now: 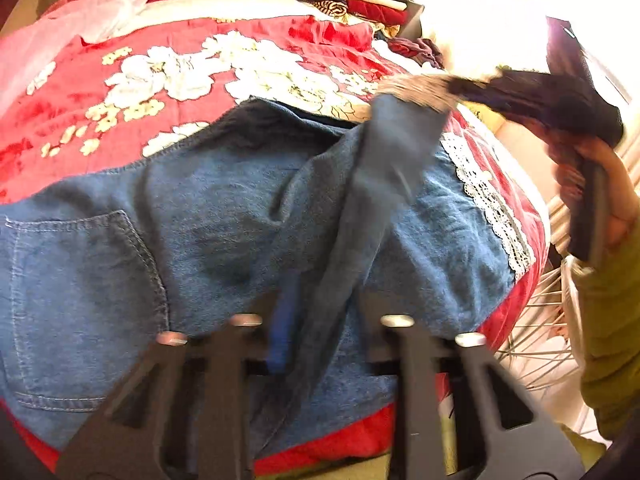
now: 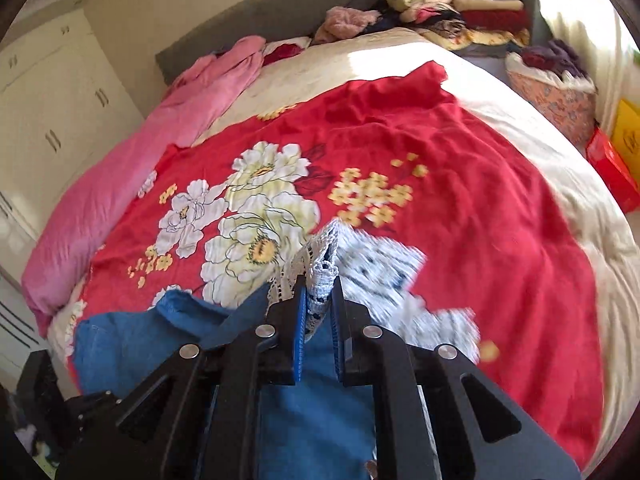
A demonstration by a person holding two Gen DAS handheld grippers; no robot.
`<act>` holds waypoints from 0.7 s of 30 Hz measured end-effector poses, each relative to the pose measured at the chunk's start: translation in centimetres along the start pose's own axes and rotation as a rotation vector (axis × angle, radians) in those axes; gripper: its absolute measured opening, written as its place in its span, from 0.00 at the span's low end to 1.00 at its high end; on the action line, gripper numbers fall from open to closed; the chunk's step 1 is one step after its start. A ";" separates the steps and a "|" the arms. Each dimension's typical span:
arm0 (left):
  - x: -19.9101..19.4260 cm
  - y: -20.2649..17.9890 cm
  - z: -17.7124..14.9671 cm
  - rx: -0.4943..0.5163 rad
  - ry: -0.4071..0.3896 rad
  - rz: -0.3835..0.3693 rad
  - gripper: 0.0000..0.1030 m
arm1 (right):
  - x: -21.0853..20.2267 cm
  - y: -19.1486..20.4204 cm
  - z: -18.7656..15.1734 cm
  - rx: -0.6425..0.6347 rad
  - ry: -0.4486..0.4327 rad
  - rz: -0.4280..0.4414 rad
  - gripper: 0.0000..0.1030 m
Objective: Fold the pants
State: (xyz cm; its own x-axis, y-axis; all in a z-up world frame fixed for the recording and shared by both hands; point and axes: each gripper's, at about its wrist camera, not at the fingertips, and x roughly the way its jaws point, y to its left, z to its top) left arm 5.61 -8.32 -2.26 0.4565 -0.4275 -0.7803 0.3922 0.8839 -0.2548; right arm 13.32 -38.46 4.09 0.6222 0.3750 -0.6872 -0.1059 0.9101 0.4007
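The denim pants [image 1: 224,216], blue with a stitched back pocket and white lace-trimmed hems [image 2: 320,276], lie on the near part of a red floral blanket [image 2: 460,184]. The right gripper [image 2: 318,320] is clamped on a lace hem, lifted. The left gripper [image 1: 316,320] is closed, pinching a denim fold. Folded clothes [image 2: 460,4] are stacked far right.

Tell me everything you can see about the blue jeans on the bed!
The jeans are blue denim with pale stitching, a back pocket and white lace trim along one leg hem. They lie spread and rumpled on a red flowered blanket on the bed. The left hand-held gripper is shut on a fold of denim near the camera. The right hand-held gripper is shut on the lace hem of one leg, lifting it off the blanket so that leg hangs in a twisted strip.
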 end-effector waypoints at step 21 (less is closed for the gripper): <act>-1.3 -2.8 -3.1 0.161 0.035 0.048 0.04 | -7.5 -5.2 -13.5 0.111 0.100 -0.057 0.10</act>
State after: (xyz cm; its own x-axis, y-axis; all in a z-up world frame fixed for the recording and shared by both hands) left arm 1.47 -9.72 -2.30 0.4510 -0.3767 -0.8091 0.4949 0.8600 -0.1245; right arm -1.24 -43.62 -1.07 0.5440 0.3444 -0.7652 0.0167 0.9073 0.4202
